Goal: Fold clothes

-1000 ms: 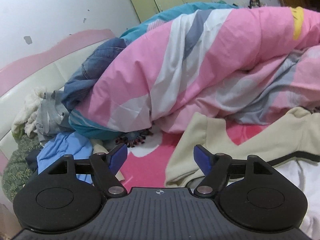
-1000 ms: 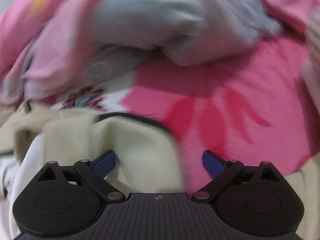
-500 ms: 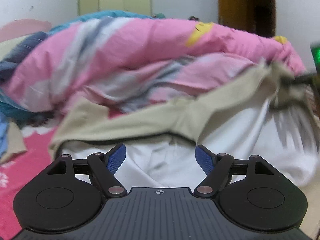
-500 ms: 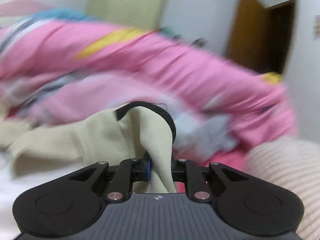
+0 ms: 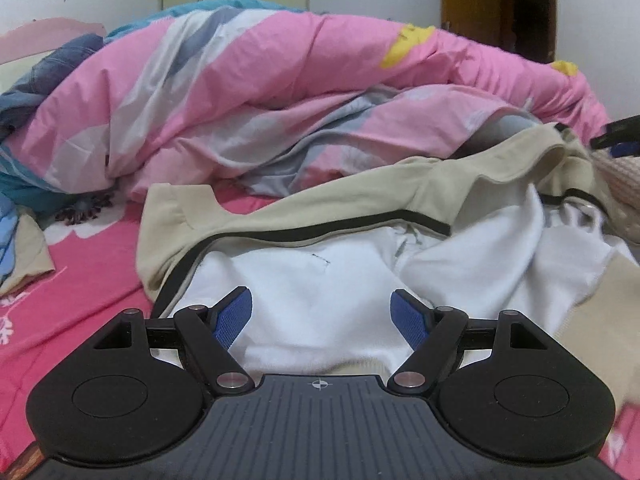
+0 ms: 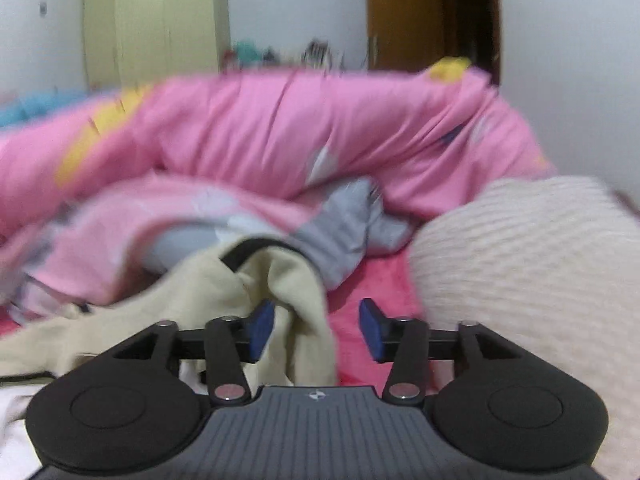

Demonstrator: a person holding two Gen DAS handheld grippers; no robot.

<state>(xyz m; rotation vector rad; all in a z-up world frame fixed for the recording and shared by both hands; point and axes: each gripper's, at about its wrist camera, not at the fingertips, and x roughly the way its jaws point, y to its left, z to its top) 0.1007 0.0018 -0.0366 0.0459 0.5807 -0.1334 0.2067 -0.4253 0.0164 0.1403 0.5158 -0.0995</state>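
A beige jacket (image 5: pixel 320 200) with black trim and a white lining (image 5: pixel 320 276) lies crumpled on the pink bed. My left gripper (image 5: pixel 320 304) hovers open just above the lining, with nothing pinched between its blue pads. In the right wrist view a raised beige fold (image 6: pixel 296 280) of the same jacket hangs between the jaws of my right gripper (image 6: pixel 316 312), which are opening. The fold leans on the left pad while the right pad stands apart from it. The picture is blurred by motion.
A big pink, grey and white quilt (image 5: pixel 280 80) is heaped behind the jacket. Jeans (image 5: pixel 52 68) and other clothes are piled at the far left. The pink floral sheet (image 5: pixel 80 300) shows at the left. A pale knitted bundle (image 6: pixel 520 260) sits on the right.
The left gripper swung right, from the clothes pile to over the jacket's lining. The right gripper shut on the beige fold, lifted it, and its jaws have now parted.
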